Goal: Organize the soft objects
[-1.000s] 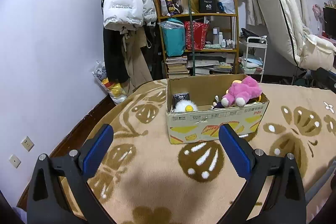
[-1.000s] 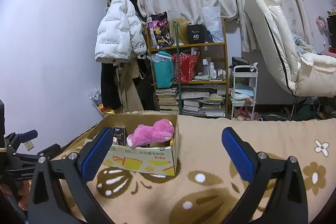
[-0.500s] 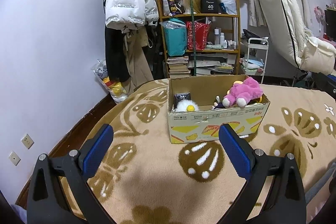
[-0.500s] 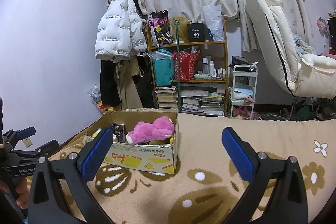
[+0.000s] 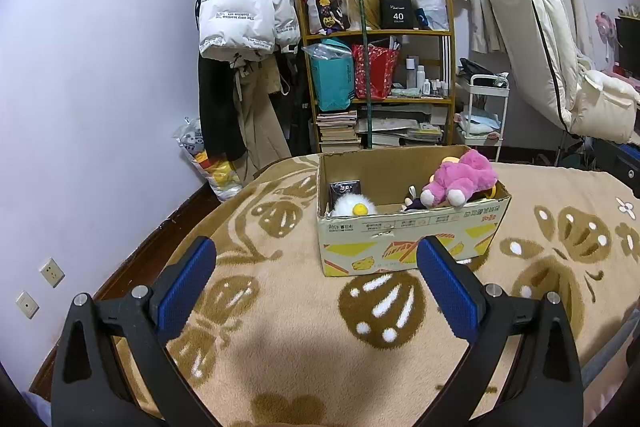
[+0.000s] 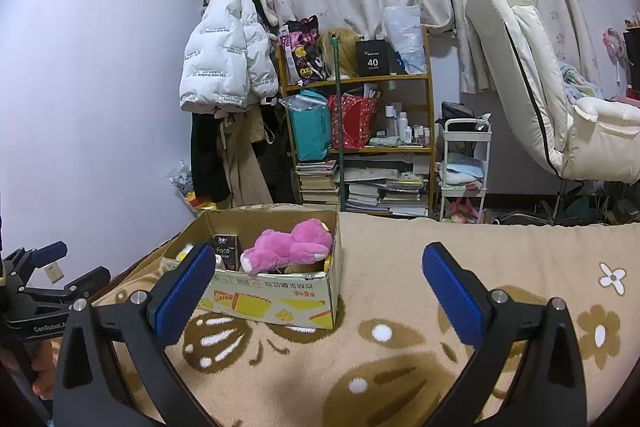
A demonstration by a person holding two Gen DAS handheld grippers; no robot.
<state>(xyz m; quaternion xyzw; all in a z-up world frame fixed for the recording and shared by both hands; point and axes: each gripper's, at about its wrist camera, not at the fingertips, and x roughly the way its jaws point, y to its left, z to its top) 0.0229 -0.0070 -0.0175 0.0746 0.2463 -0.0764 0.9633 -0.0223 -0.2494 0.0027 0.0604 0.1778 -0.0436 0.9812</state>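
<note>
Sorting looks near done: left gripper [image 5: 316, 283] and right gripper [image 6: 318, 291] both spread wide and empty, pink plush [image 5: 460, 179] in cardboard box [image 5: 412, 239] at frame centre; next, probably find any loose toy.

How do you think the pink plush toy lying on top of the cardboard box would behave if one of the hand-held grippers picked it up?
The pink plush toy looks fuzzy and stuffed, so it would probably compress between the pads and droop rather than stay stiff. It is likely light for its size. It lies draped over other items near the rim of the cardboard box, so lifting it should hardly disturb the box, and the pile should grip well.
</note>
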